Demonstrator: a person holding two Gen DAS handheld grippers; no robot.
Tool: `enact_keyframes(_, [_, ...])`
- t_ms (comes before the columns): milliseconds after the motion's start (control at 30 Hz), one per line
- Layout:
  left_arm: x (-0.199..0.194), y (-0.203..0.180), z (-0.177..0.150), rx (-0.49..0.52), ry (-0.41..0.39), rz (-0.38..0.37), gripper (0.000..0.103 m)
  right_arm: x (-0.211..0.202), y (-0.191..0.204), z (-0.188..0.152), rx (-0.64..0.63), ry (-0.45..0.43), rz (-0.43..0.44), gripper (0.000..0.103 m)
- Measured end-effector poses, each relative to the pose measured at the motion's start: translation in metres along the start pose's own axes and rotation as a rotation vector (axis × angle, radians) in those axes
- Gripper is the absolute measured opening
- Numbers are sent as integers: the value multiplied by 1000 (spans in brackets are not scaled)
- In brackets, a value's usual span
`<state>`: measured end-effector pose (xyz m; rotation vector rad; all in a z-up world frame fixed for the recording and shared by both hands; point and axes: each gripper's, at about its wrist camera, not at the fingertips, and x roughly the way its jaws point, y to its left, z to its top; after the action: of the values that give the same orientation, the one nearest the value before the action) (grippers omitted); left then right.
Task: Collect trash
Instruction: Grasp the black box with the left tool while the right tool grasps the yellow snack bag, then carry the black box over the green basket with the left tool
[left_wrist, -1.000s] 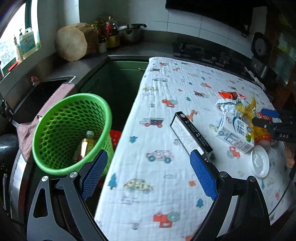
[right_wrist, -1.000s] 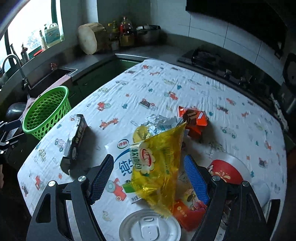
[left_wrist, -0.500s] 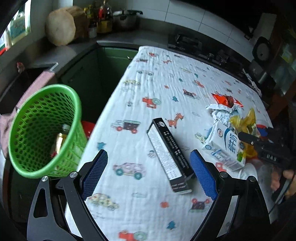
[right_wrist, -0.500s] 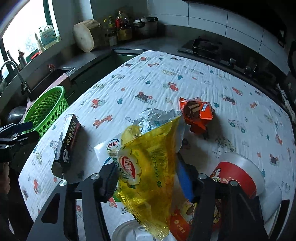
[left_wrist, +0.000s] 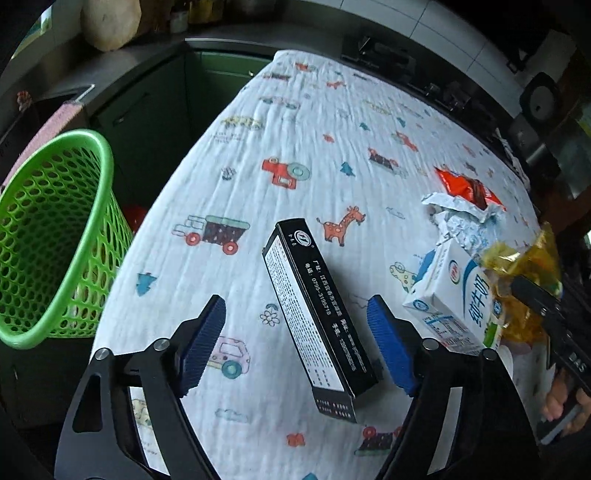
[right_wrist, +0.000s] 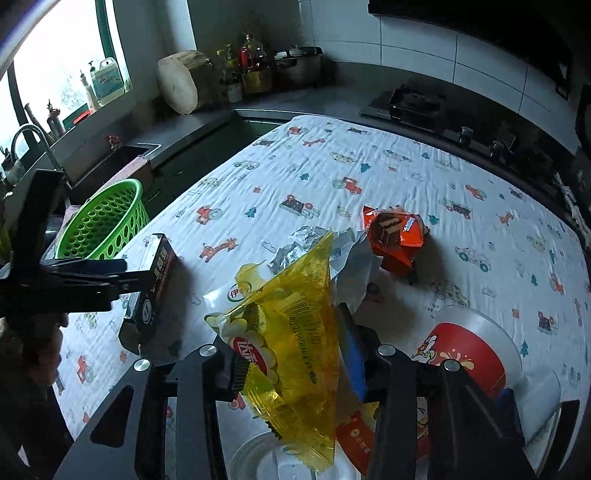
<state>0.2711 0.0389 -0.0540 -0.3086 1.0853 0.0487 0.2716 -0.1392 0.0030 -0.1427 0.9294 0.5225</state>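
The long black cardboard box (left_wrist: 317, 314) with white print lies flat on the white cartoon-printed tablecloth (left_wrist: 314, 122), directly between the blue pads of the left gripper (left_wrist: 297, 341), which straddles it with a gap on each side; the jaws have just been closing but do not press on it. Beside the box lies the white-and-blue milk carton (left_wrist: 452, 291), and beyond the carton sit the crumpled silver foil wrapper (left_wrist: 458, 218) and the orange snack packet (left_wrist: 465, 186). The green perforated plastic basket (left_wrist: 48, 236) stands off the table edge on the box's other side.

The right gripper (right_wrist: 291, 360) is clenched on the crinkled yellow transparent snack bag (right_wrist: 295, 332), which stands up out of its jaws above the carton. A red-and-white paper bowl (right_wrist: 469, 354) lies near the bag, on the side away from the box.

A second ago the left gripper hung wider near the basket, with the box ahead of it; the right jaws stood apart around the yellow bag.

The box is slim and rectangular, glossy, with one white label face.
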Motion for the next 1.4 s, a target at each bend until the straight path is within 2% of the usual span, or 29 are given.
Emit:
enact_keyframes(233, [10,5,3,-11,24,-36,62,-6,2,-1,-1,-11,5,41])
enact_keyframes(367, [12,9,2,-19,43,-87,35,-12,5,-2,-4,-21,12,41])
enact_keyframes(467, [10,13,-1,-21,42,-111,25,-16,9,-2,-7,-27,19,41])
enact_keyframes(767, [-22,34,-10,-15,-17,-149,22,-22,33,-1,-34,-33,38,41])
enact_keyframes(933, [-48,56,-11,-22,-62,-134,22,-24,55,6,-56,-45,59,41])
enact_keyframes(1133, [-76,98,-3,-53,-127,-78,22,-18,85,16,-84,-51,96,41])
enact_keyframes(1400, [-95,175,18,-138,-189,58,22,-4,133,32,-134,-50,145,41])
